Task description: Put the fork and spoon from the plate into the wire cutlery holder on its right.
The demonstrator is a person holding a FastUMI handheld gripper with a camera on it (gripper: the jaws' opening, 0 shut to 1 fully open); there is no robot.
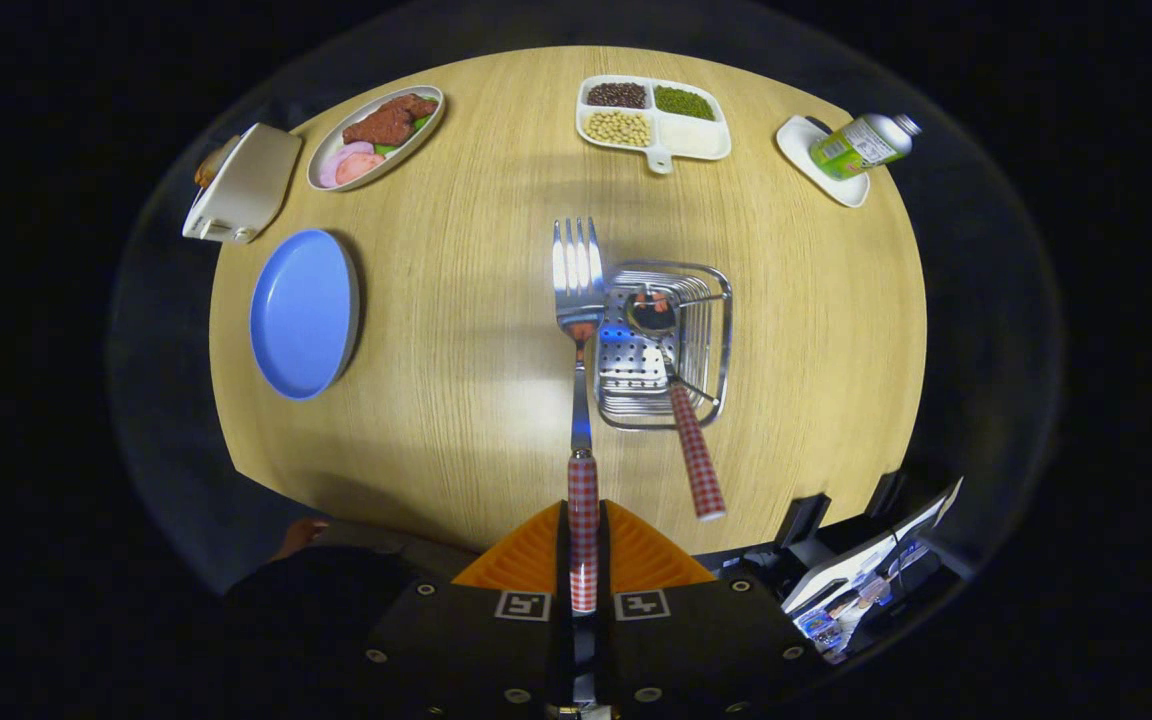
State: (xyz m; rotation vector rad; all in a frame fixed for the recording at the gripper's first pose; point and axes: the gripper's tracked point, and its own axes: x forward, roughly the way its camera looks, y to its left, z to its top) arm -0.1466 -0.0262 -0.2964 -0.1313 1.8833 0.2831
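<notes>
Your tool was clamped on the fork by its checked handle, tines pointing ahead, just left of the wire cutlery holder. The spoon already stood in the holder. The blue plate lay well left on the surface.

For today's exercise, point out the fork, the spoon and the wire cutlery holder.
fork (577, 268): gripper view, on its tines.
spoon (696, 455): gripper view, on its checked handle.
wire cutlery holder (726, 345): gripper view, on its right rim.

gripper: fingers clamp fork handle
obstacle: spoon leans across wire cutlery holder, ahead-right
free room: bare table ahead-left
</notes>
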